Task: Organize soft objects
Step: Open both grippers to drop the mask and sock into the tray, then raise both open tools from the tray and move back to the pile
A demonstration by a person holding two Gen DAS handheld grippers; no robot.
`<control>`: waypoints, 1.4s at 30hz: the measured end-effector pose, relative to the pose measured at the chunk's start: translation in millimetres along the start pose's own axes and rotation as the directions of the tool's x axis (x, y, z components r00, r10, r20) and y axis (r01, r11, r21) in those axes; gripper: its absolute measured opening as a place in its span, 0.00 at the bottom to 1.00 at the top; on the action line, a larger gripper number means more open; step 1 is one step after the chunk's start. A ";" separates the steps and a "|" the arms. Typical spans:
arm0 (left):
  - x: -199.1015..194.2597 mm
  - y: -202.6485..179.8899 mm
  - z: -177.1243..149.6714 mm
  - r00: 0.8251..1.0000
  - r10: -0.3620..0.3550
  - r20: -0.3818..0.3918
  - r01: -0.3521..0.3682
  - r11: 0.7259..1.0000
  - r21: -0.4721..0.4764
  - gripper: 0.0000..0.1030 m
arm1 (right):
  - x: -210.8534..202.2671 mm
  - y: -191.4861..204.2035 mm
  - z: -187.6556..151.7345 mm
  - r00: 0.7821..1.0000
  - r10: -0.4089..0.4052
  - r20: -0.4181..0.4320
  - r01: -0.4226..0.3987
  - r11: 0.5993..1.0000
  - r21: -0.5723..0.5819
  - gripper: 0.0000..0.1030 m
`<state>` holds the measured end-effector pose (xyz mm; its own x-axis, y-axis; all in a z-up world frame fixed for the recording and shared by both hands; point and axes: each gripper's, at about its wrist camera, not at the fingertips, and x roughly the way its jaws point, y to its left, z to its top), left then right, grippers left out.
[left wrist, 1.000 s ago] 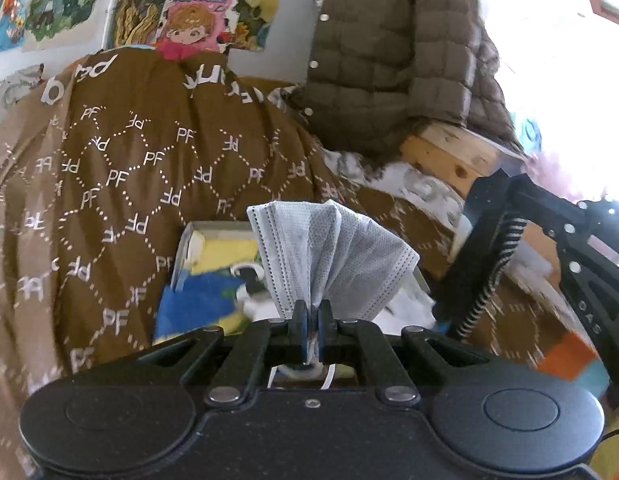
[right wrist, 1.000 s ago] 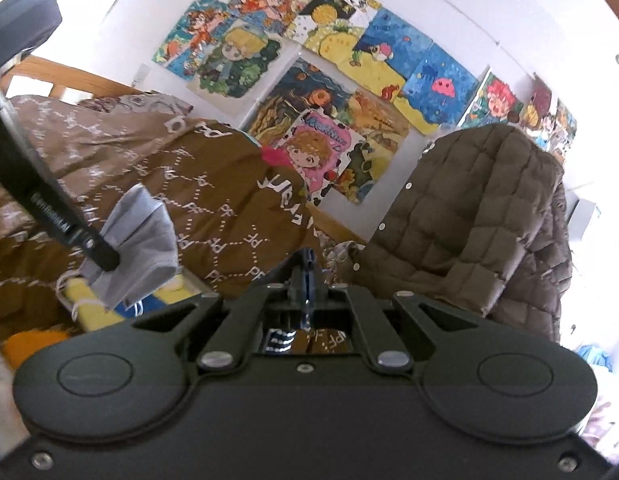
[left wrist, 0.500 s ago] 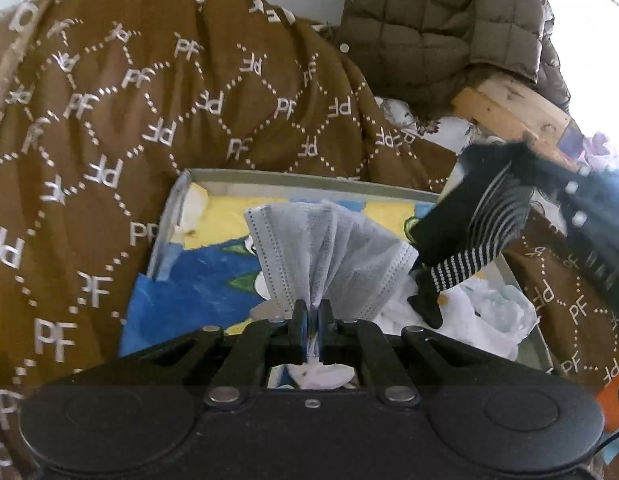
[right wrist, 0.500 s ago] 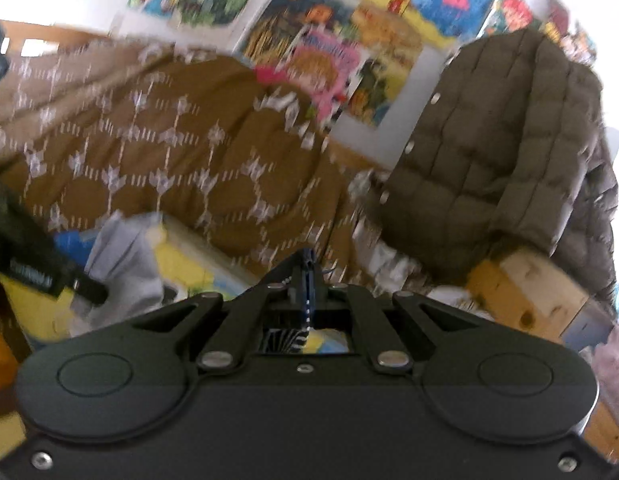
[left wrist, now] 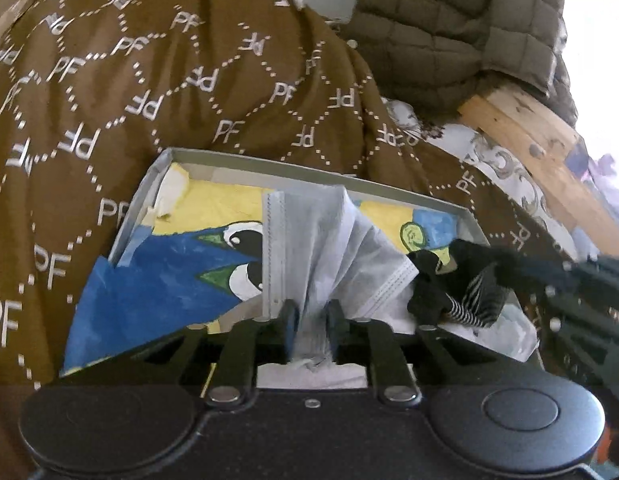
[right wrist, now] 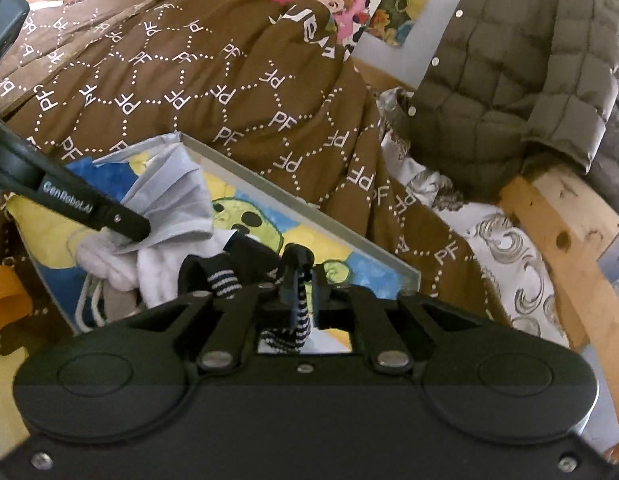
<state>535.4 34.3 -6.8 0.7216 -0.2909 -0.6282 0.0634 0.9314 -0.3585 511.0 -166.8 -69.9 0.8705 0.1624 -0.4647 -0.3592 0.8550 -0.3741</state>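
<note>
My left gripper has its jaws slightly apart around a pleated grey face mask at frame centre, over the shallow grey box; my right gripper jaws pinch a black striped sock.

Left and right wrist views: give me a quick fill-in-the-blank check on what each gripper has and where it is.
1. The left gripper has a grey pleated ____ between its fingers.
2. The right gripper has a black sock with white ____.
3. Both items hang over an open ____ lined with a painted sheet.

Missing words: face mask; stripes; box
</note>
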 end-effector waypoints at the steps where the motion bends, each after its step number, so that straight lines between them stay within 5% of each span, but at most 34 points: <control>1: -1.2 0.1 -0.2 1.000 0.002 0.002 -0.002 1.000 -0.010 0.21 | -2.7 -2.5 -0.1 1.000 0.000 0.001 0.000 1.000 0.007 0.15; 13: -35.8 -17.4 -9.9 0.999 0.033 0.007 -0.033 0.999 0.038 0.46 | -73.1 -18.2 4.1 0.999 0.026 0.032 -0.030 0.994 0.101 0.50; 18: -70.7 -29.0 -16.3 0.996 0.031 0.081 -0.035 0.998 0.049 0.65 | -112.2 -32.6 6.7 0.997 0.029 0.065 -0.041 0.982 0.185 0.61; 31: -177.7 -60.1 -35.8 0.967 0.020 0.253 -0.049 0.993 0.108 0.99 | -225.9 -52.4 15.7 0.987 0.032 0.160 -0.078 0.954 0.291 0.92; 34: -201.4 -68.0 -45.1 0.957 0.019 0.290 -0.056 0.991 0.121 0.99 | -257.7 -51.5 16.2 0.982 0.036 0.184 -0.091 0.949 0.300 0.99; 42: -255.0 -78.3 -81.0 0.928 0.047 0.370 -0.078 0.995 0.070 0.99 | -332.6 -41.9 4.3 0.972 0.022 0.233 -0.096 0.945 0.312 0.99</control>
<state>290.6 17.8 125.5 0.9276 -0.1451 -0.3444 0.0546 0.9643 -0.2593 238.0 -254.5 103.7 0.9168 0.2917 -0.2728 -0.3184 0.9461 -0.0586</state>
